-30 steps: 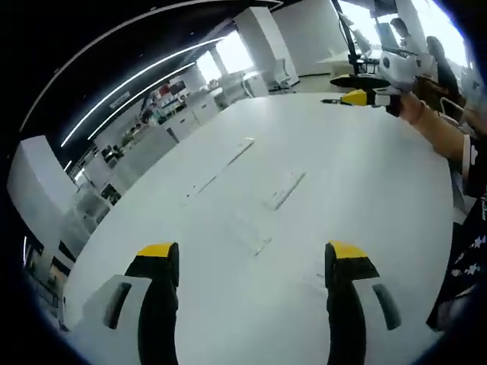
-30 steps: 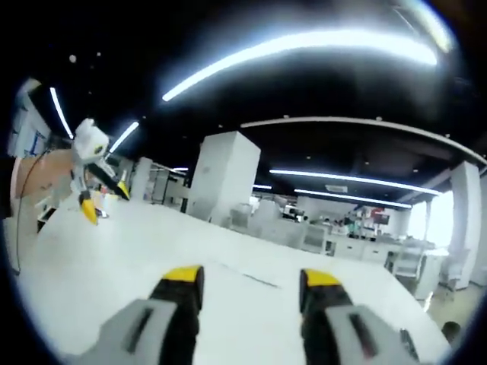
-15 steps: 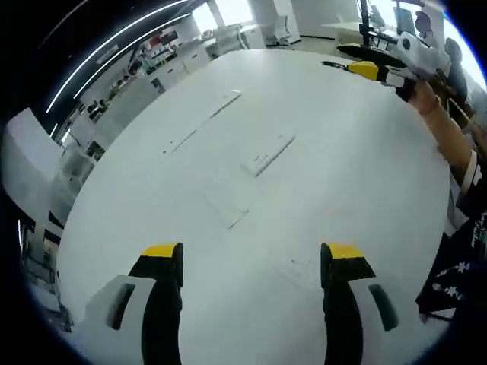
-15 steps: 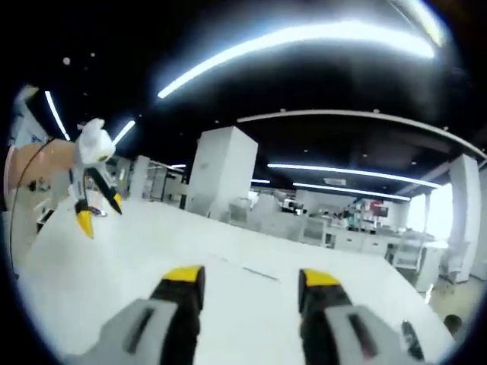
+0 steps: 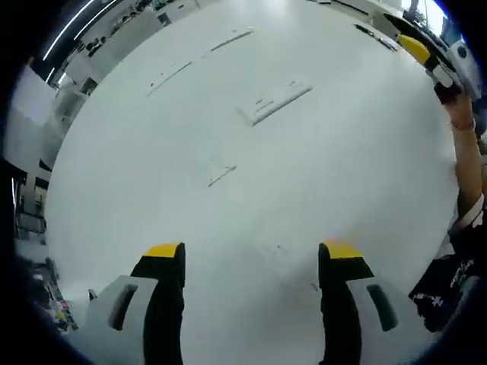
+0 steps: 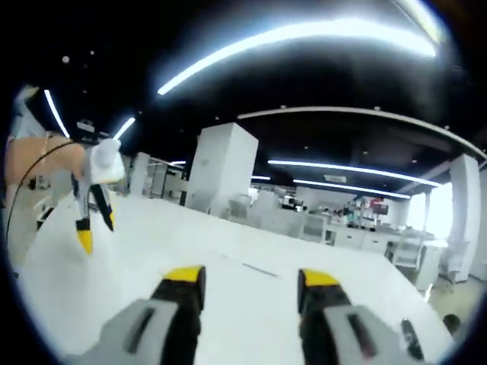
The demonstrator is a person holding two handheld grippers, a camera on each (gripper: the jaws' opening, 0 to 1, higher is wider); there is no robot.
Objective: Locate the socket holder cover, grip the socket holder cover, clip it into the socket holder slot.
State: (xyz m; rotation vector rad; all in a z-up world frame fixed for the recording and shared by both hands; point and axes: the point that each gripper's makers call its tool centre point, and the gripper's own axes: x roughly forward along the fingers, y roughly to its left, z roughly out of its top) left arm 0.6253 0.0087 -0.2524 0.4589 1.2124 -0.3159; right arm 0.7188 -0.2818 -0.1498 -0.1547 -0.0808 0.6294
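While its two yellow-tipped jaws stand apart with nothing between them, the left gripper [image 5: 249, 255] hovers over a white table [image 5: 358, 175]. Beyond the jaws, near the middle of the left gripper view, lies a small clear piece [image 5: 221, 173], pale and nearly colourless against the tabletop; whether it is the socket holder cover cannot be told. Farther out lies a longer, flat, translucent strip [image 5: 275, 101] with faint ridges, set at a slant. Two thin clear bars [image 5: 199, 58] lie end to end near the far edge of the table. All these pieces lie apart from one another and from the jaws. At the upper right of this view the right gripper [image 5: 415, 47] enters, held by a hand [image 5: 461, 114].

Seen in the right gripper view, the right gripper [image 6: 249, 278] likewise has its yellow-tipped jaws spread and empty above the table. A thin bar [image 6: 260, 268] lies on the surface beyond them. At the left, the left gripper appears hanging tips downward, jaws parted.
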